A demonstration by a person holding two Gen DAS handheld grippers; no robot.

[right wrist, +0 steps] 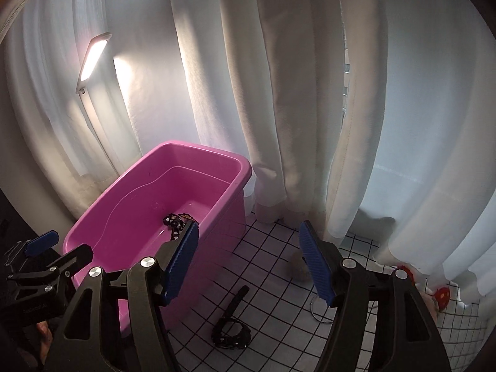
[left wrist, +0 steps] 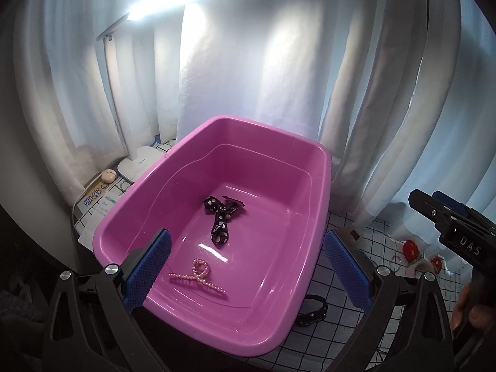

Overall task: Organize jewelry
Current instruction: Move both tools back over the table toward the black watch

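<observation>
Left tongs (left wrist: 246,274) wide, empty, over pink tub (left wrist: 322,167); pearl clip (left wrist: 198,274) between pads. Right tongs (right wrist: 248,266) wide, empty. Black clip (right wrist: 231,327) on counter (right wrist: 279,279) just below: likely light, stiff, slick; pinch across narrow handle.

White curtains (right wrist: 279,93) hang behind a surface covered by a white cloth with a black grid (right wrist: 272,266). A lit desk lamp (right wrist: 93,52) stands at the back left, its white base (left wrist: 139,162) on the cloth, with a small round cream thing (left wrist: 109,175) and printed paper (left wrist: 96,203) beside it
</observation>
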